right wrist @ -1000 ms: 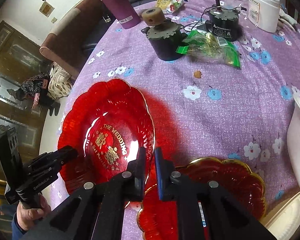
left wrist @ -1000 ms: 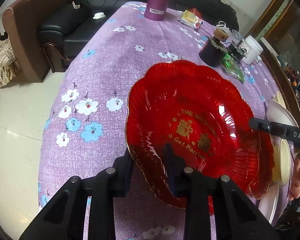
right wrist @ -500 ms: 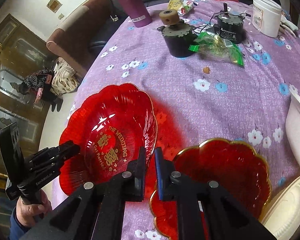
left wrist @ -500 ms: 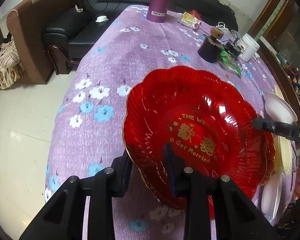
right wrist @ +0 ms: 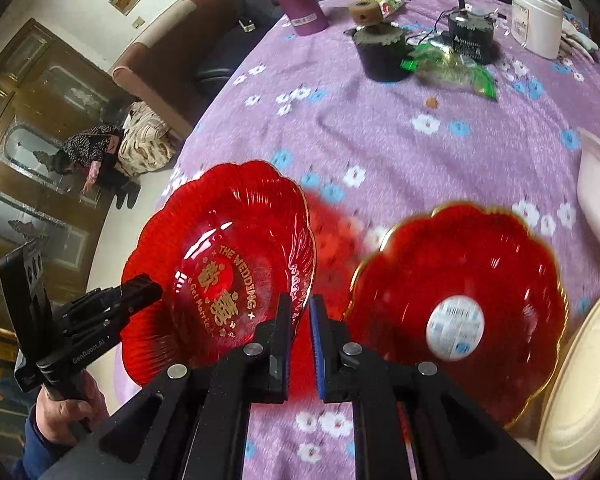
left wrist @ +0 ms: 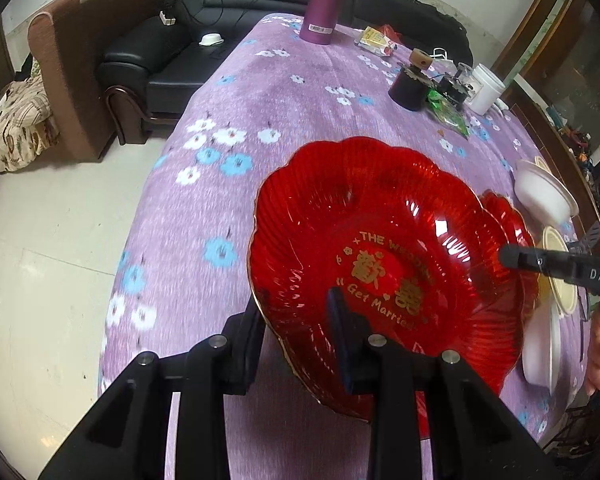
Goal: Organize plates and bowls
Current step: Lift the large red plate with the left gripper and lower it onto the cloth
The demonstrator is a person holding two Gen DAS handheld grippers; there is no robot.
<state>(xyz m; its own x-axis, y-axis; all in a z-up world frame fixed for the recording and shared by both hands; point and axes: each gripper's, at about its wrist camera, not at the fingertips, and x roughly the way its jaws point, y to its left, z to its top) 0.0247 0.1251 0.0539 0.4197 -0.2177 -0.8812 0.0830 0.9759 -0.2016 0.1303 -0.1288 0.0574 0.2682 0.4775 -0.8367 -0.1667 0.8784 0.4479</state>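
Lifted sideways, red wedding plate (left wrist: 384, 264), seemingly empty, rim pinched in both grippers' jaws.

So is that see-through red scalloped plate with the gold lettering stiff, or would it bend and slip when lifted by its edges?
The see-through red scalloped plate probably stays stiff: pinched at opposite rims by the left gripper and right gripper, it shows no sag. Its glossy surface looks slippery. It seems thin plastic, so likely light.

Both grippers gripped a red wedding plate (right wrist: 224, 264) above the table (right wrist: 380, 144): the right gripper (right wrist: 300, 312) pinched its 3 o'clock rim, the left gripper (right wrist: 140, 292) its 9 o'clock edge; a second red plate (right wrist: 460, 272) lay at 3 o'clock.
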